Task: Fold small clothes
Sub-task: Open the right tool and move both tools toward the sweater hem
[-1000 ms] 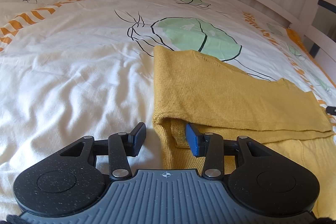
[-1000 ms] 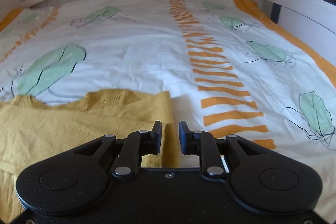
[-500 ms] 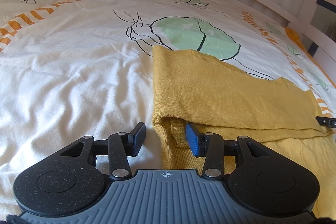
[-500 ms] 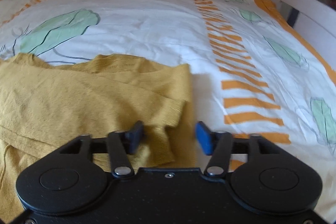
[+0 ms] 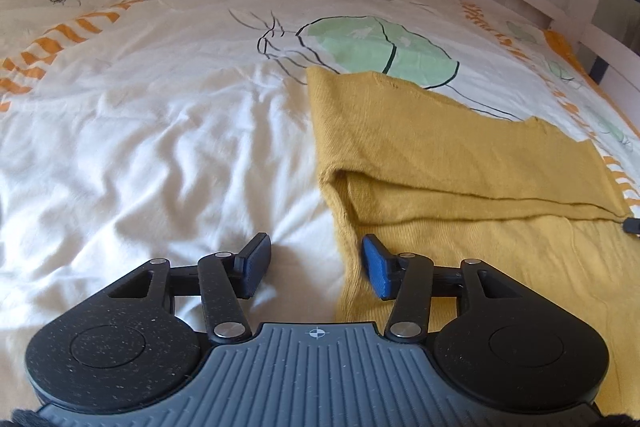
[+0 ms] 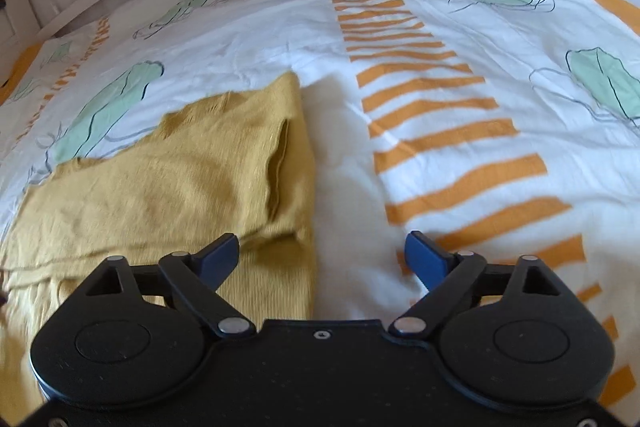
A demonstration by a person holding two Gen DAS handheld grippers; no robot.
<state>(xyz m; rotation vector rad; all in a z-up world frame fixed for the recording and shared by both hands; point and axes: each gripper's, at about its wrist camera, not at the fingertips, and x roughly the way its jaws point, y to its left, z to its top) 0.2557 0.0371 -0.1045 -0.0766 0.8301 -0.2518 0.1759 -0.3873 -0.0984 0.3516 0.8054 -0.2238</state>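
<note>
Now, from my left wrist camera, I see my left tongs (image 5: 314,265) hanging low over the bed (image 5: 160,147). The jaws are opening a bit more and they grip nothing. The left edge of the yellow top (image 5: 460,163) runs up between them, but the pads do not press it. The top lies flat on the bed cover, with its far half folded toward me over the near half. The fold's loose edge runs across from left to right, so I think the long way of the top goes sideways here. Far at the right edge I see a dark tip that may be my other tongs; I cannot tell for sure.

From my right wrist camera, my right tongs (image 6: 322,257) are opening wide and hold nothing too. The right edge of the top (image 6: 168,187) sits between the jaws, nearer the left pad. The short sleeve is tucked in along that edge.

What could go wrong? I think I might pinch only the upper layer, and then the fold would pull open. I might also grab the bed cover with it and bunch everything. If one side lifts first, the top would twist.
</note>
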